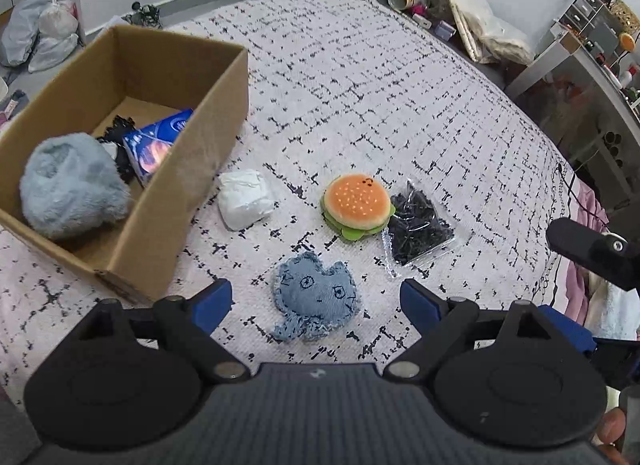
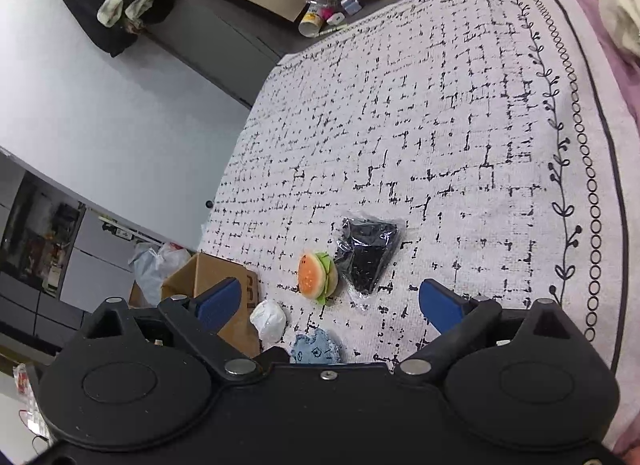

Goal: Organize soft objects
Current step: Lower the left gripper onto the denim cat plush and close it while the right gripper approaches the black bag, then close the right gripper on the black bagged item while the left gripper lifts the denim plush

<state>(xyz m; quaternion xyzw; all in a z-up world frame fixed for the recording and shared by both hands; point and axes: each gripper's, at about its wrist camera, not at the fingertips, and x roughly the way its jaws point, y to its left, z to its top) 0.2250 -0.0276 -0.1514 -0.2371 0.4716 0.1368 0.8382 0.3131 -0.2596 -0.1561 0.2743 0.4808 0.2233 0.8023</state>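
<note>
A denim cat-face pouch (image 1: 316, 299) lies on the bedspread between the open fingers of my left gripper (image 1: 316, 301), which hovers above it and holds nothing. Behind it lie a plush hamburger (image 1: 357, 205), a white soft bundle (image 1: 245, 199) and a clear bag of black pieces (image 1: 420, 227). A cardboard box (image 1: 208, 137) at the left holds a fluffy blue plush (image 1: 70, 189), a blue packet (image 1: 158, 143) and something black. My right gripper (image 2: 330, 301) is open and empty, high above the hamburger (image 2: 317, 275), black bag (image 2: 368, 255), white bundle (image 2: 269, 320) and denim pouch (image 2: 316, 349).
The patterned bedspread (image 1: 400, 85) covers the bed. Cups, bags and clutter (image 1: 448, 13) sit past the far edge, shelves (image 1: 592, 65) at the right. Plastic bags (image 1: 40, 33) lie on the floor at the left. The right gripper's body (image 1: 588, 249) shows at the right edge.
</note>
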